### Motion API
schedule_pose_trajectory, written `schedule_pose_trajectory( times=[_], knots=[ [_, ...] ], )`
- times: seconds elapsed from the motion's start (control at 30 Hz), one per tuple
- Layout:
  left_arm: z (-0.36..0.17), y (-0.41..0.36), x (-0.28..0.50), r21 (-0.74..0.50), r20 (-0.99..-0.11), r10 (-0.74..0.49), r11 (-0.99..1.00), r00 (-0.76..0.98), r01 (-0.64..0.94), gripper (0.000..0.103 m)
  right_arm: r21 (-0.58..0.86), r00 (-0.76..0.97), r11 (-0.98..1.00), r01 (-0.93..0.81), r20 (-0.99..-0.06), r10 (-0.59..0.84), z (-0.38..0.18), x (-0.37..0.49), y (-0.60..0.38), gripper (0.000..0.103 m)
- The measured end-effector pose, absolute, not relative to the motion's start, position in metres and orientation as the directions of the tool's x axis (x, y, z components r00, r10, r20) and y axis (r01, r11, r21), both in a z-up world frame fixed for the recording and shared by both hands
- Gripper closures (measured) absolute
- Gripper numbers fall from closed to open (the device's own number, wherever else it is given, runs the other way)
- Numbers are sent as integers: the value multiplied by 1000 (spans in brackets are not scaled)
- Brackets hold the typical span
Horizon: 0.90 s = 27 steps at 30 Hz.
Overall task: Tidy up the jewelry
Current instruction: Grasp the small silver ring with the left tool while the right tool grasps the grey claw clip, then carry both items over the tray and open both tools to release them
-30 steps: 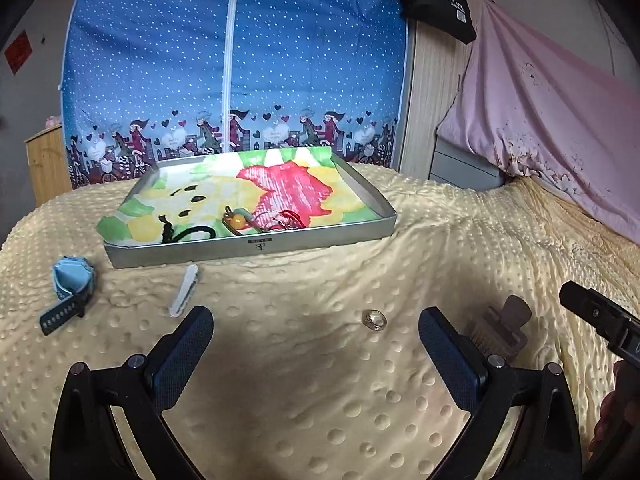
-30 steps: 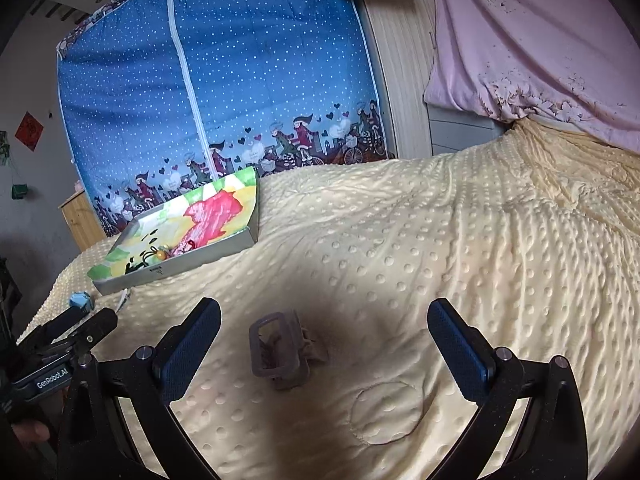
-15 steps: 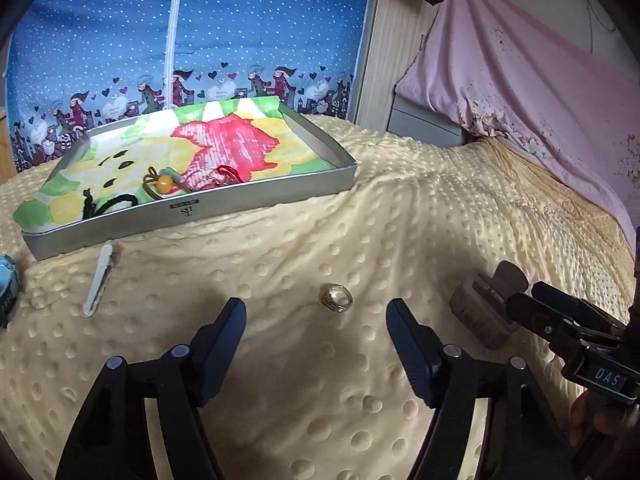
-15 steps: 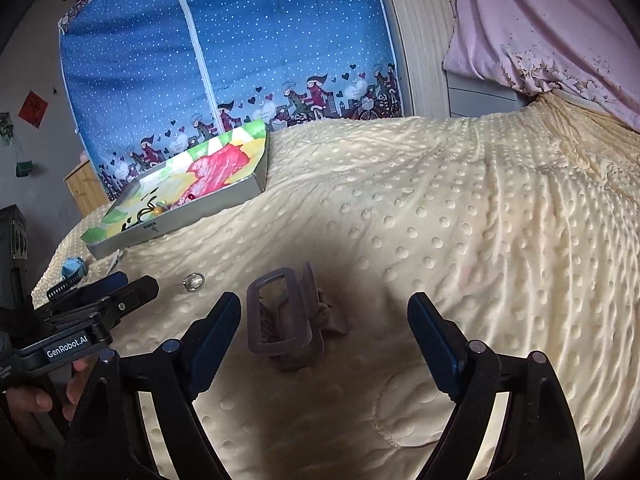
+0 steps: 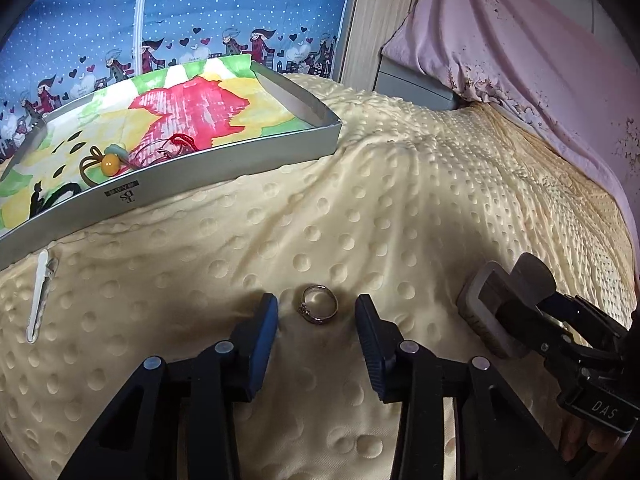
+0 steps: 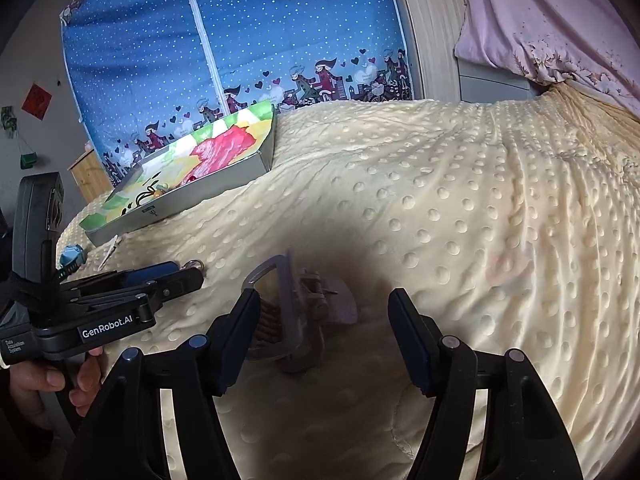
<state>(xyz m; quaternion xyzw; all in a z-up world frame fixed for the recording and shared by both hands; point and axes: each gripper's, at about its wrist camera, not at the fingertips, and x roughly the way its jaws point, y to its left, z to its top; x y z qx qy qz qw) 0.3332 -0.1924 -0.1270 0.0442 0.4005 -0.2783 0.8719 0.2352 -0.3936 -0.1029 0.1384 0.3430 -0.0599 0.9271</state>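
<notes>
A silver ring (image 5: 319, 309) lies on the yellow dotted blanket, between the fingers of my left gripper (image 5: 316, 318), which is open around it without touching. A brown-grey hair claw clip (image 6: 294, 312) lies between the fingers of my right gripper (image 6: 324, 320), which is open; its left finger is close to the clip. The clip (image 5: 490, 312) and right gripper also show in the left wrist view. The silver tray (image 5: 224, 176) with a colourful liner holds an orange-bead hair tie (image 5: 107, 164) and a red cord (image 5: 176, 146).
A white hair clip (image 5: 40, 294) lies on the blanket left of the ring. A light-blue item (image 6: 72, 256) lies near the blanket's left edge. A blue fabric wardrobe (image 6: 224, 40) stands behind the tray. A pink cloth (image 5: 540, 60) hangs at the right.
Both grippers have moved forward and down and narrowed. The left now brackets the ring; the right now brackets the claw clip.
</notes>
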Motion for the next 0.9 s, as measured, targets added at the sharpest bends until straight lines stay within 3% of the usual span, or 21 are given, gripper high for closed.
schedule_pose_trajectory(
  times=[0.1,0.17,0.27,0.33,0.37,0.9],
  knots=[
    [-131,-194,337,-148,-735,-443,844,514,516,83,220,752,956,195,-659,-2,-107,240,-390,45],
    [-131,-194,337,-150,-733,-445,844,514,516,83,225,752,957,186,-659,9,-108,241,-388,47],
    [-130,-192,335,-154,-728,-451,841,515,519,83,245,754,954,173,-656,32,-110,243,-386,60],
    [-128,-191,333,-154,-723,-455,840,520,520,83,257,755,953,163,-654,47,-110,244,-386,77],
    [-126,-190,332,-154,-717,-459,839,525,522,83,262,755,952,160,-653,53,-111,243,-385,79],
    [-61,-126,341,-155,-627,-456,867,631,473,83,339,843,939,59,-521,134,-63,283,-352,79]
  ],
)
